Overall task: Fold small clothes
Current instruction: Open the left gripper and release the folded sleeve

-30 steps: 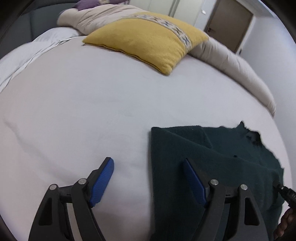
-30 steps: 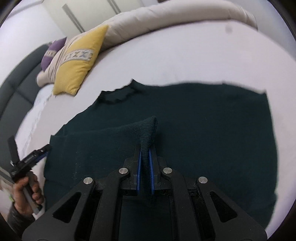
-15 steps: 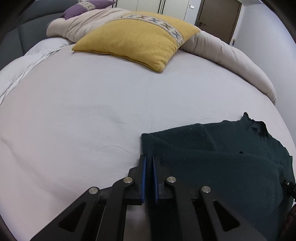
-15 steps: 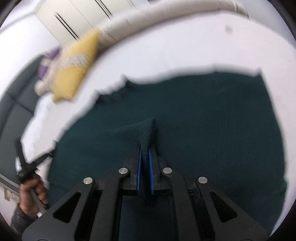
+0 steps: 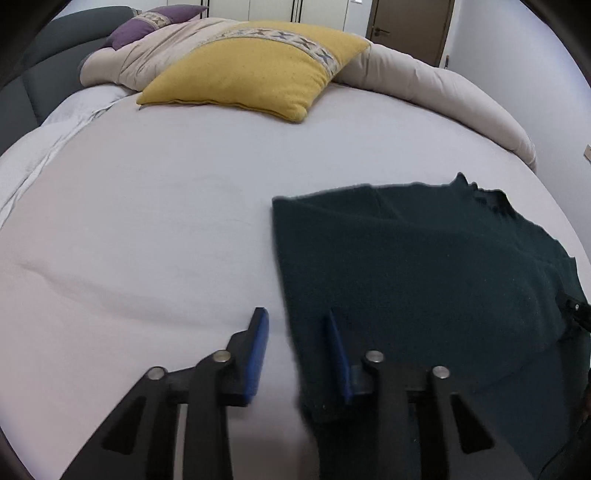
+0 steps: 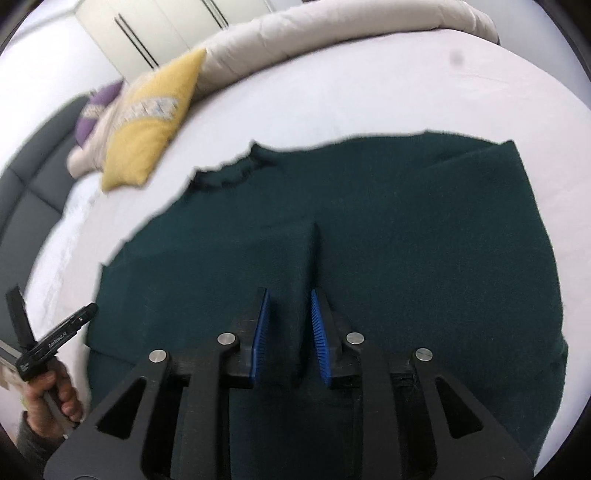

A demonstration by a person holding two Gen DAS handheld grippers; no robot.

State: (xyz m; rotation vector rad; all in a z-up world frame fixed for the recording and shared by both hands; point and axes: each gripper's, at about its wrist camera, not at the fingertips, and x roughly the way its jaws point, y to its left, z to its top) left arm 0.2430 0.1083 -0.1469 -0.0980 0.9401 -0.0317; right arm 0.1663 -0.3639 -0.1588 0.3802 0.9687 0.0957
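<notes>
One dark green sweater (image 6: 369, 229) lies under and ahead of the right gripper (image 6: 288, 325). Two grippers are in view, counting the left gripper (image 5: 295, 347). Well ahead of that one lie two pillows, one yellow pillow (image 5: 255, 74) and one purple pillow (image 5: 147, 27), and one duvet (image 5: 443, 92).

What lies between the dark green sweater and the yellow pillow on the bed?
Only bare white bedsheet lies between the dark green sweater and the yellow pillow, shown clearest in the left wrist view.
</notes>
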